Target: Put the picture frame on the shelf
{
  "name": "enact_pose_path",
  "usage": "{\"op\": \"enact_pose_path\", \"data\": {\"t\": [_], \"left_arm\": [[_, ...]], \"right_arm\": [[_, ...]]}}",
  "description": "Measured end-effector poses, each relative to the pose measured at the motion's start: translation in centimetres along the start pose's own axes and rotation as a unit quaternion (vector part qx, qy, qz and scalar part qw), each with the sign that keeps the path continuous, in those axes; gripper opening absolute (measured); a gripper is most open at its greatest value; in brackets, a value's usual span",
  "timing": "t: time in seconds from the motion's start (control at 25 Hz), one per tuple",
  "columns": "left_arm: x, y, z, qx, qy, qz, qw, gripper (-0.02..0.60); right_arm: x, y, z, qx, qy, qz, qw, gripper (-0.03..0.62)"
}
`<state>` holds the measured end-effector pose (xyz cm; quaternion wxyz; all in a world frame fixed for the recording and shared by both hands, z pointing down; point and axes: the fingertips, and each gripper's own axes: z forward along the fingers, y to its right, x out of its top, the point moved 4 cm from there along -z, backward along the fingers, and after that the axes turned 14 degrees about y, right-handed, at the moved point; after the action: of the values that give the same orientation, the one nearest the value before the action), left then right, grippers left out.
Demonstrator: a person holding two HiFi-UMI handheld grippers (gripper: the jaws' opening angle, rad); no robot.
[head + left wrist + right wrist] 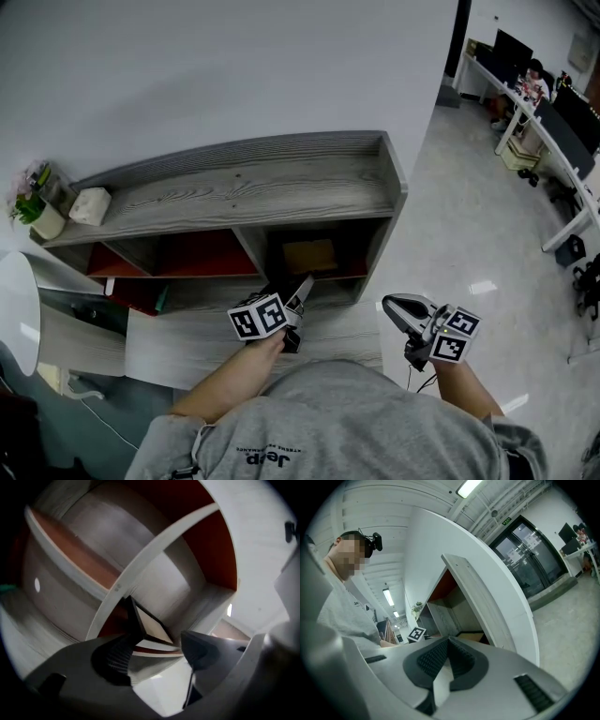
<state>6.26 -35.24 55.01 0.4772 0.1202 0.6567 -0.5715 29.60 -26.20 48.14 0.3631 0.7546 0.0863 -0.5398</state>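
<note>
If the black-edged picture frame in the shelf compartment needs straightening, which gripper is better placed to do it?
Left. The left gripper points at the black-edged picture frame in the lower compartment of the grey wooden shelf, jaws apart. The right gripper hangs off to the side, jaws together.

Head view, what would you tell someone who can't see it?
A person's left gripper, jaws open, points at a picture frame in the lower right compartment of a grey wooden shelf. The right gripper, jaws shut, is held off to the right. A potted plant and a white box sit on the shelf's top left end.
</note>
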Motion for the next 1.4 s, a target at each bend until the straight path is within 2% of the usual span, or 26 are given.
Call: {"op": "enact_pose_path", "data": {"t": [0.12, 0.24, 0.6, 0.72, 0.92, 1.12, 1.28, 1.4], "left_arm": [[-0.4, -0.2, 0.2, 0.013, -0.013, 0.076, 0.9969, 0.313], [-0.5, -0.6, 0.5, 0.025, -0.022, 0.127, 0.9914, 0.31], [-0.5, -0.4, 1.5, 0.06, -0.033, 0.211, 0.975, 0.322], [-0.4, -0.3, 1.8, 0.067, -0.039, 0.223, 0.9718, 0.331], [-0.5, -0.7, 1.3, 0.08, -0.042, 0.199, 0.9758, 0.333], [-0.8, -0.9, 0.8, 0.103, -0.057, 0.214, 0.9699, 0.323], [-0.9, -0.9, 0.4, 0.119, -0.084, 0.245, 0.9585, 0.34], [-1.3, -0.9, 0.3, 0.119, -0.115, 0.303, 0.9384, 0.349]], "right_arm": [[0.0, -0.1, 0.0, 0.001, -0.001, 0.0, 1.0, 0.017], [0.0, 0.0, -0.2, -0.001, 0.001, 0.0, 1.0, 0.017], [0.0, 0.0, -0.3, -0.002, -0.001, 0.0, 1.0, 0.017], [-0.1, 0.0, -0.3, -0.001, -0.001, 0.0, 1.0, 0.017], [-0.2, -0.2, -0.3, 0.001, -0.002, 0.001, 1.0, 0.017], [-0.4, -0.3, -0.4, 0.002, -0.004, 0.004, 1.0, 0.017], [-0.5, -0.4, -0.4, 0.005, -0.008, 0.005, 1.0, 0.017], [-0.5, -0.4, -0.4, 0.006, -0.009, 0.006, 1.0, 0.017]]}}
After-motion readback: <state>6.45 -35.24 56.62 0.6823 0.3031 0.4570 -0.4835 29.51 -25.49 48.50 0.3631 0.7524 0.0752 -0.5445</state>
